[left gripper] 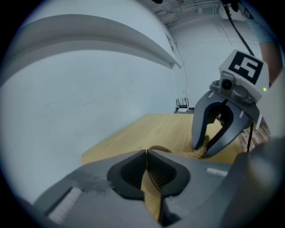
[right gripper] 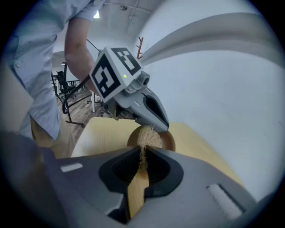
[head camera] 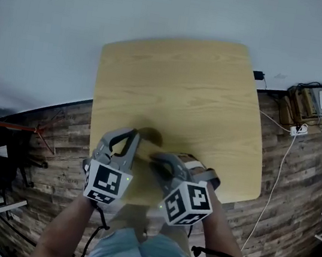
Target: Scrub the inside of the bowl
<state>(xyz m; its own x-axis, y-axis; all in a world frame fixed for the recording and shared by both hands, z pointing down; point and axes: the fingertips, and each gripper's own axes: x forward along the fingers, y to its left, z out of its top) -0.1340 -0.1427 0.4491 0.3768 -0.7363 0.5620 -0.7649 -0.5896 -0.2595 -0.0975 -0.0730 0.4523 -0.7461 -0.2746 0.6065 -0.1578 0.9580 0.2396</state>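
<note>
Bowl (right gripper: 168,141) sits on the table (head camera: 187,80) near its front edge, dead ahead at 12 o'clock of the right gripper (right gripper: 143,150). That gripper is clenched on a straw-fibre scrubber (right gripper: 146,135), the tuft pointing along the jaws into the bowl. Left gripper (left gripper: 146,153) comes in from 9 o'clock, jaws together at the rim, apparently pinching it. Both are low and tilted down, and the right is nearer for scrubbing.

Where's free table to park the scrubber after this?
The far half of the table is bare from edge to edge, and so is the right side. Crowding is only at the near edge, where left gripper, bowl and right gripper with its scrubber meet.
</note>
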